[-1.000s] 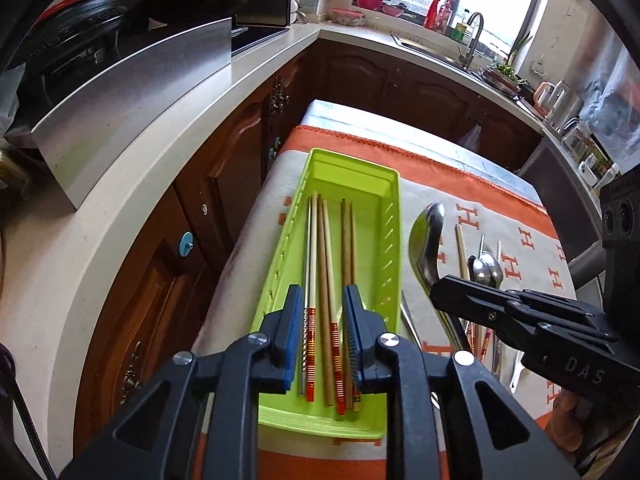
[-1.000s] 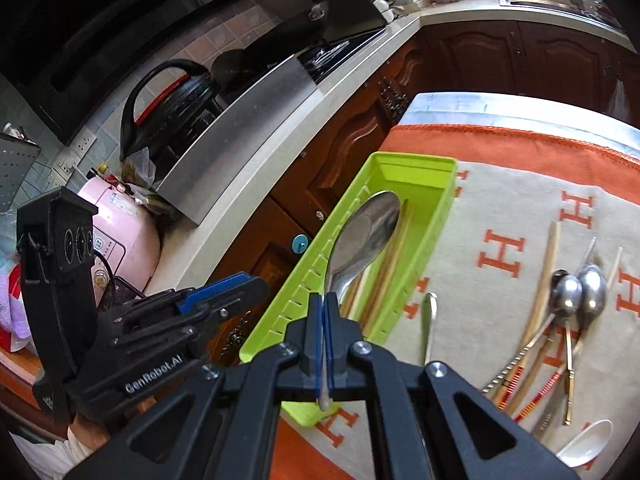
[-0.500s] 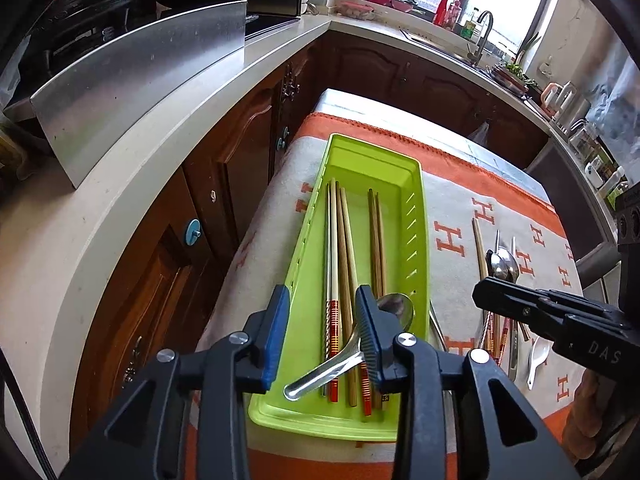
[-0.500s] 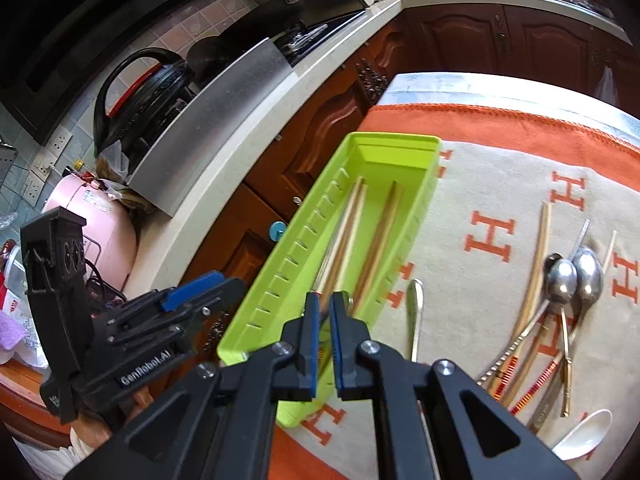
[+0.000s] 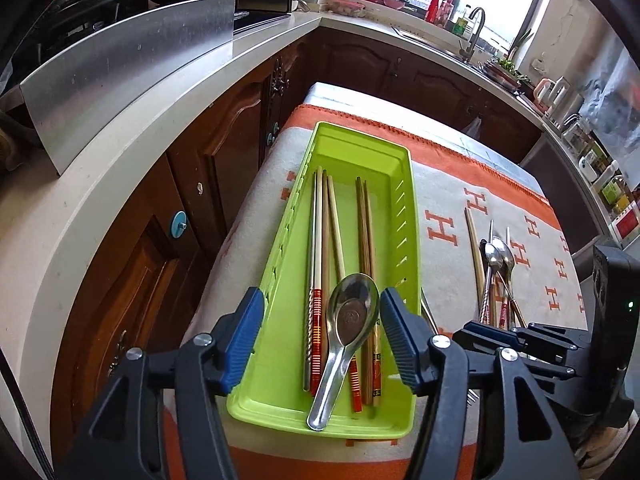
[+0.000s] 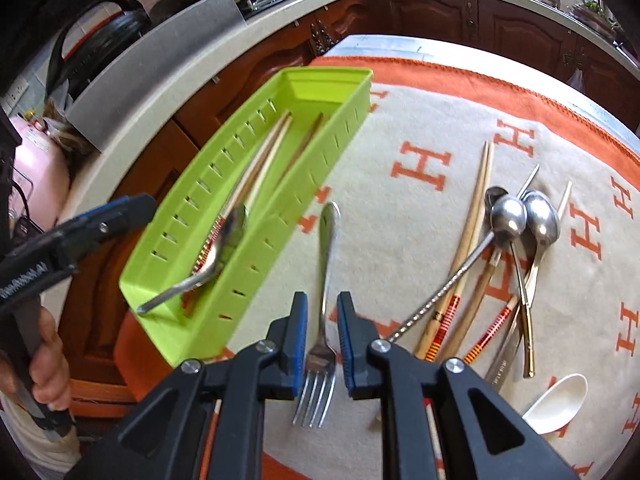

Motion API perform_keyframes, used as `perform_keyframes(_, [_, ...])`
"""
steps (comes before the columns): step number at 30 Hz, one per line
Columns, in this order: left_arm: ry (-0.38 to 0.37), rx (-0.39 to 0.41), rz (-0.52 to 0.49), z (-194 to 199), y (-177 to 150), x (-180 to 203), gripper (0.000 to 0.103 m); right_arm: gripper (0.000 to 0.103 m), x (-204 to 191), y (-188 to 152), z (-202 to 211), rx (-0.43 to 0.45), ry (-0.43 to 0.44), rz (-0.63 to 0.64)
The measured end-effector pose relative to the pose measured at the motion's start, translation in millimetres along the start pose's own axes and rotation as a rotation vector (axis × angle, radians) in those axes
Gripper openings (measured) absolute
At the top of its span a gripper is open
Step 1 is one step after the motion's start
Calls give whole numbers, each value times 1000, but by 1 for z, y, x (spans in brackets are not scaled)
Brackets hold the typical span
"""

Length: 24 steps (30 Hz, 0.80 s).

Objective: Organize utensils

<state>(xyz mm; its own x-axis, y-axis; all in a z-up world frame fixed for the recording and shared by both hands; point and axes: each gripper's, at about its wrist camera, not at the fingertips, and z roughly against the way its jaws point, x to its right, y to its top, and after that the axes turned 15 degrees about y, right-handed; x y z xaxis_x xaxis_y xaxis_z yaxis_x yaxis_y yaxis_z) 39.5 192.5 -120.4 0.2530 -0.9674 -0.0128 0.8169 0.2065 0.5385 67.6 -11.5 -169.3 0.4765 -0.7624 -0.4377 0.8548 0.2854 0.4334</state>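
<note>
A green tray sits at the table's left edge and holds several chopsticks and a large steel spoon. My left gripper is open above the tray's near end, its fingers on either side of the spoon without touching it. My right gripper is open over a steel fork lying on the cloth just right of the tray. It also shows in the left wrist view.
Loose spoons, chopsticks and a white ceramic spoon lie in a heap on the orange and cream cloth to the right. A white counter and dark cabinets run along the left.
My right gripper carried the large spoon over the tray, let it go there and moved right over the fork. My left gripper opened wider and pulled back.
</note>
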Motion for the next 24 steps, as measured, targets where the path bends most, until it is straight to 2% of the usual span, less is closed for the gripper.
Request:
perform_keyframes(4, [5,2,-7,-3,-5,2,64,15,-4,-6,-11,-21,-42,46])
perform_keyframes(7, [8,10,-9,-3,-8,3,71,19,-6,-9,-17,-26,-62,67])
perform_keyframes(12, [9,10,-14,-5,-11,4,71,20,-10,-13,-28,-39,-106,95])
perform_keyframes(18, [2,-1,-8,-8,-12,5,71,19,-23,-22,-34,-10,-196,174])
perform_keyframes(21, [-2,-2,-8,-10,-12,5,71,16,-27,-23,-35,-8,-219,188])
perform_keyframes(22, [-2,-2,-7,-10,-12,5,71,7,-27,-22,-36,-8,-220,185])
perform_keyframes(24, [-3,-3,-8,-10,-12,5,71,4,-27,-21,-35,-8,-229,174])
